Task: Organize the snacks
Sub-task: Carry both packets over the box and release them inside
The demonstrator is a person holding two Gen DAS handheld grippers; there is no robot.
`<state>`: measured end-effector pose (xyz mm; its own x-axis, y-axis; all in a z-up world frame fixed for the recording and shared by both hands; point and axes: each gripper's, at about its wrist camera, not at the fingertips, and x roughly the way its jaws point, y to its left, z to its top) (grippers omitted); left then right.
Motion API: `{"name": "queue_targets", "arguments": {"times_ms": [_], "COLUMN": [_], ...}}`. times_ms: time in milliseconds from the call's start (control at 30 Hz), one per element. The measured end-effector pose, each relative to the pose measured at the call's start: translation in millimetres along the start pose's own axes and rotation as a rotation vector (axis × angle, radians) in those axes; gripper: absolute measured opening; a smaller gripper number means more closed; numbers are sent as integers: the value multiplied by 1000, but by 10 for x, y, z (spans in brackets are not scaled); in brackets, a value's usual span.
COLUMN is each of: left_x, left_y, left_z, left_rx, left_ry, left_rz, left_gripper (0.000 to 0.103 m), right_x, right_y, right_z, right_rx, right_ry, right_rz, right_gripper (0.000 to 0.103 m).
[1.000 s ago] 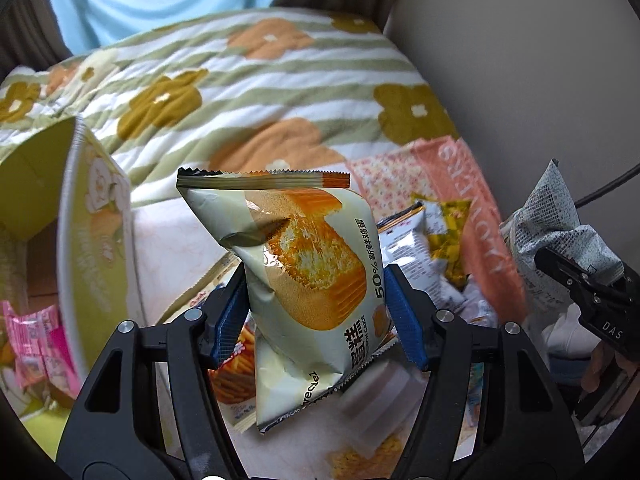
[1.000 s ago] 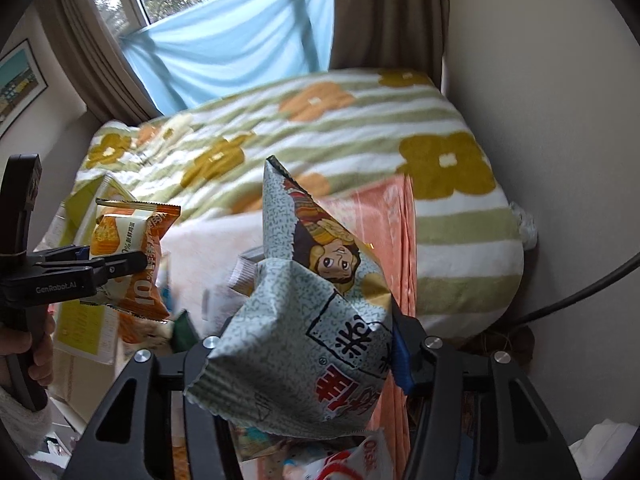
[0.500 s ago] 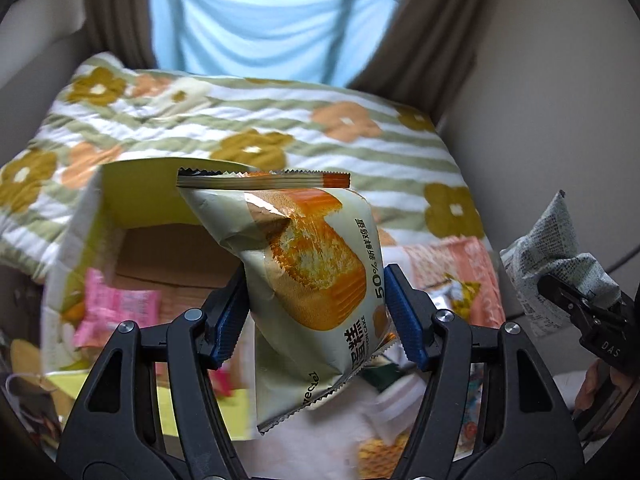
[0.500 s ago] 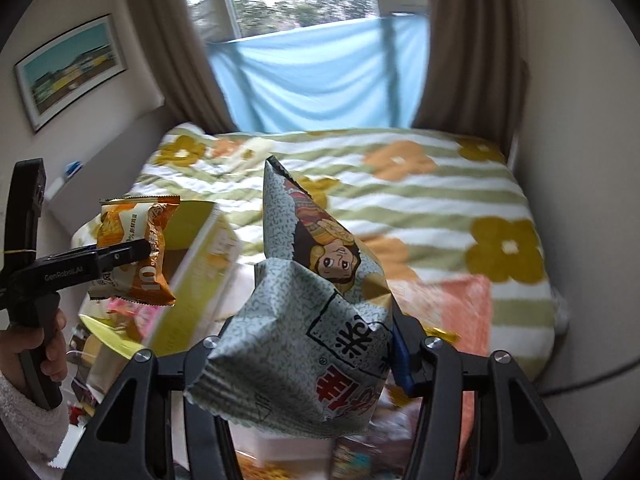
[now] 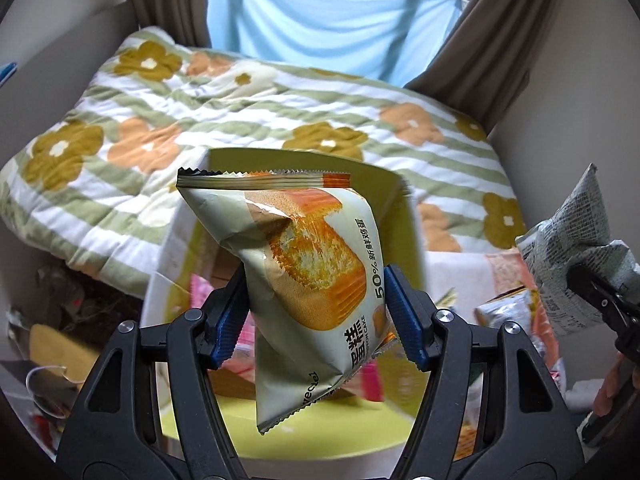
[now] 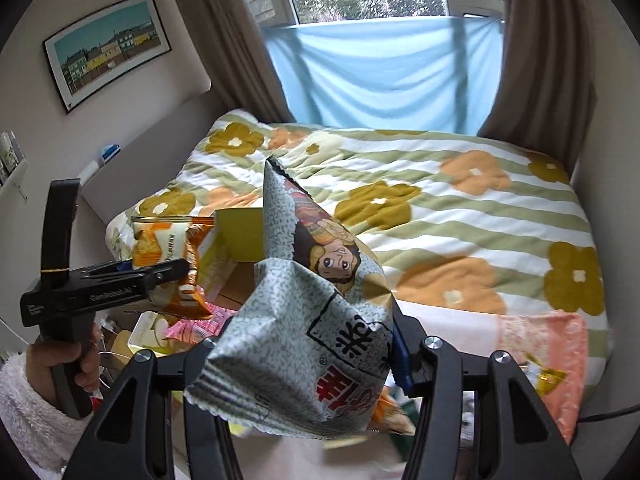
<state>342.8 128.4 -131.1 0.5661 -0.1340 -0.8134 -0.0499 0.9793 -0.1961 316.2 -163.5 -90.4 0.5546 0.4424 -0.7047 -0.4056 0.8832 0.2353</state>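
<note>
My left gripper is shut on a cream cake packet with an orange cake picture, held upright above an open yellow-green box that holds pink packets. My right gripper is shut on a grey speckled snack bag with a cartoon face, held in the air. In the right wrist view the left gripper with the cake packet is at the left, over the box. In the left wrist view the grey bag is at the right edge.
A bed with a flowered striped quilt lies behind the box. A pink cloth with loose snack packets lies at the right. Clutter sits on the floor at the left. A blue curtain hangs at the window.
Both grippers have swung left and tilted up with their packets. The yellow-green box has come from the left edge to right under the cake packet.
</note>
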Motion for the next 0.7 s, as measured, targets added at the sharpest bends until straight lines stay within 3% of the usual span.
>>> {"name": "queue_targets", "arguments": {"times_ms": [333,500,567,600,667,700], "left_x": [755,914,935,945,926,886], "left_y": [484,513,494,481,471,470], "left_z": [41,43,55,63,65,53], "left_rx": [31,96,136,158,187,201], "left_ry": [141,162,165,176,173,157], "left_rz": [-13,-16,-31,-40,-30,-24], "left_gripper": [62,62,70,85,102,103], "right_x": [754,1021,1067,1085,1114,1121], "right_y": [414,513,533,555,588,595], "right_z": [13,-5,-12,-11,-14,-25], "right_rx": [5,65,84,86,96,106], "right_ry": [95,123,130,131,138,142], "right_rz": [28,0,-6,-14,-30,-37], "right_gripper": [50,50,50,50,51,51]}}
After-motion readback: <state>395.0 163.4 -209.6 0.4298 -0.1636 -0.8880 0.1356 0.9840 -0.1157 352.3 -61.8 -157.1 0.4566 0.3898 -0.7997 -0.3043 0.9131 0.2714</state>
